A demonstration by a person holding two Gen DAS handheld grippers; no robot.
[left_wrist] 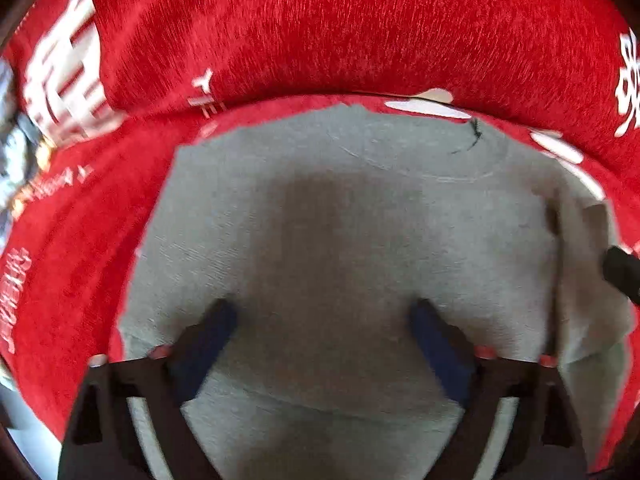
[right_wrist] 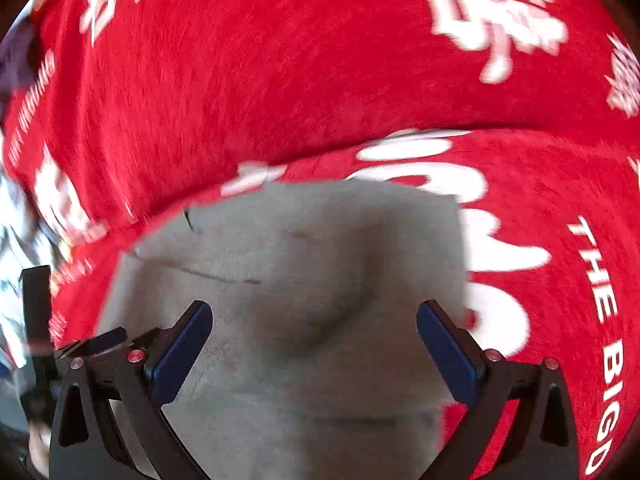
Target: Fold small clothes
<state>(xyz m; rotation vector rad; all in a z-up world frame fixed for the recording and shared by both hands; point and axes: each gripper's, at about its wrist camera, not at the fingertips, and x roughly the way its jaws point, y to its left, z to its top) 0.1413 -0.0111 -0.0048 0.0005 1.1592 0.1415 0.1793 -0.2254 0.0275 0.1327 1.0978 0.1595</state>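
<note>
Two grippers hang over a grey shirt (left_wrist: 352,240) spread flat on a red cloth (left_wrist: 320,32) with white lettering. The left gripper (left_wrist: 324,320) has its blue pads wide apart above the shirt's middle, with nothing between them. The right gripper (right_wrist: 314,320) is also spread wide and empty, over the shirt's folded side, near its edge.

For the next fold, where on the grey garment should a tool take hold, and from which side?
Probably the folded flap along the edge of the grey garment, the right side in the left wrist view. It stands slightly raised off the red blanket, so a finger could slide under it from outside. The middle lies flat and offers no edge. Both the left tool and right tool are open and empty.
</note>
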